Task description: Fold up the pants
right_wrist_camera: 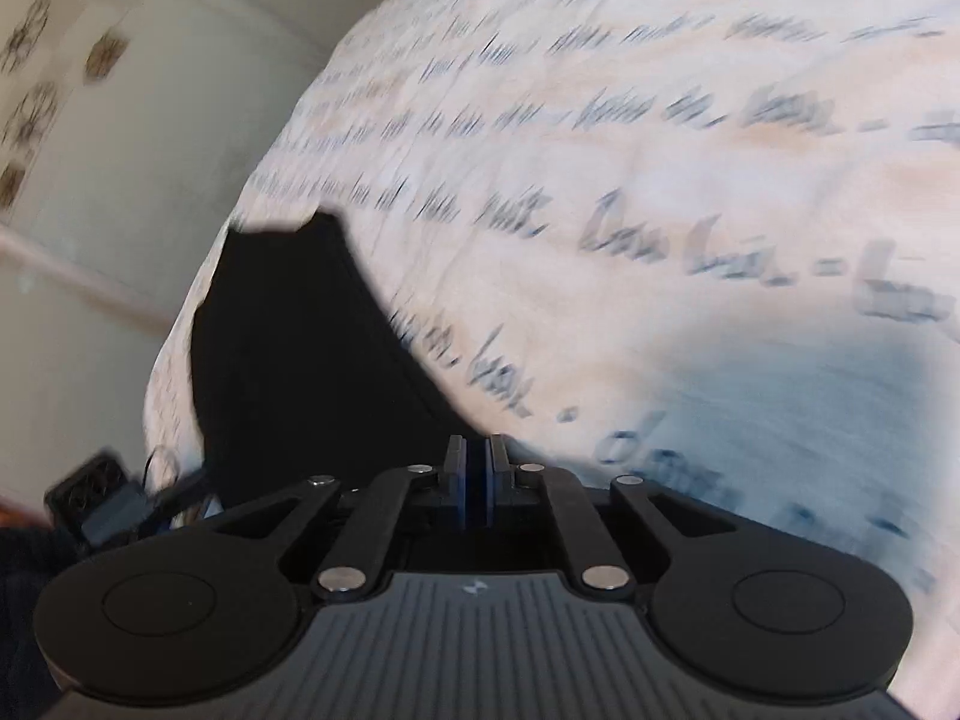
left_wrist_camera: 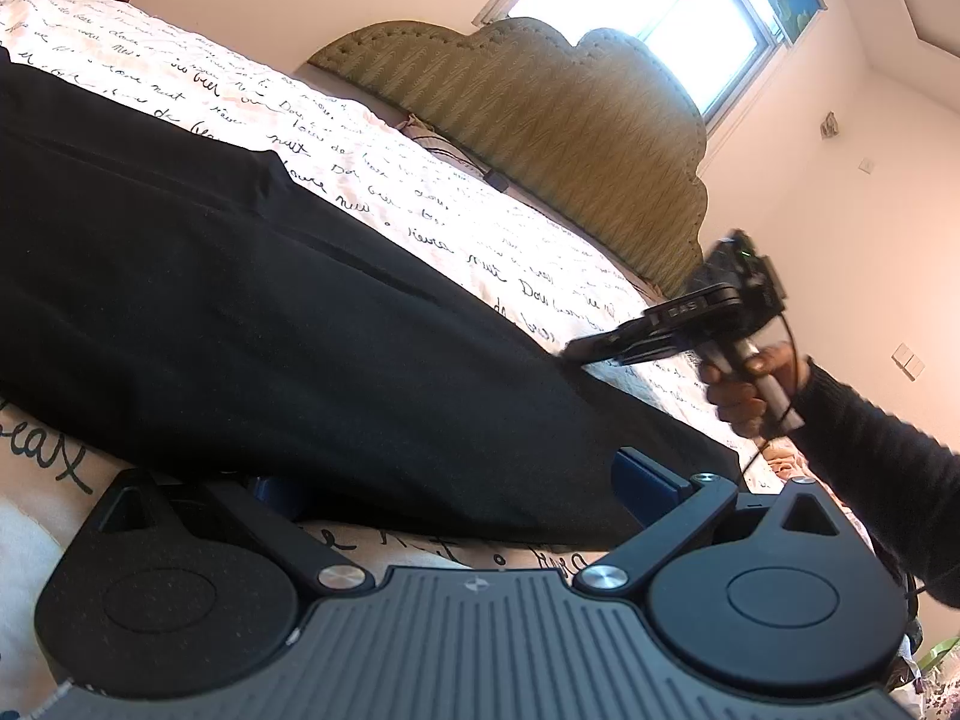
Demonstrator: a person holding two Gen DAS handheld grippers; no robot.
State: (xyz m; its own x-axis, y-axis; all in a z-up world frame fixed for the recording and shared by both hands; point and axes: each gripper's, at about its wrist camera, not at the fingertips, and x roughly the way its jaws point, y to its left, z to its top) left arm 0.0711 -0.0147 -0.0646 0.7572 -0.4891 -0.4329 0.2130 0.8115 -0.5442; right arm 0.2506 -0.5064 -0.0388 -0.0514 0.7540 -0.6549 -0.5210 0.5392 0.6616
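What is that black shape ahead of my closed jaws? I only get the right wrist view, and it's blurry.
Observer: Black pants, stretched long across a lettered bedsheet.
Operator: Where's the other gripper?
Observer: The left gripper sits at the pants' near edge, jaws wide open.
Operator: Who's holding mine?
Observer: A hand in a dark sleeve holds the right gripper by its handle, and the gripper's tip meets the pants' edge.
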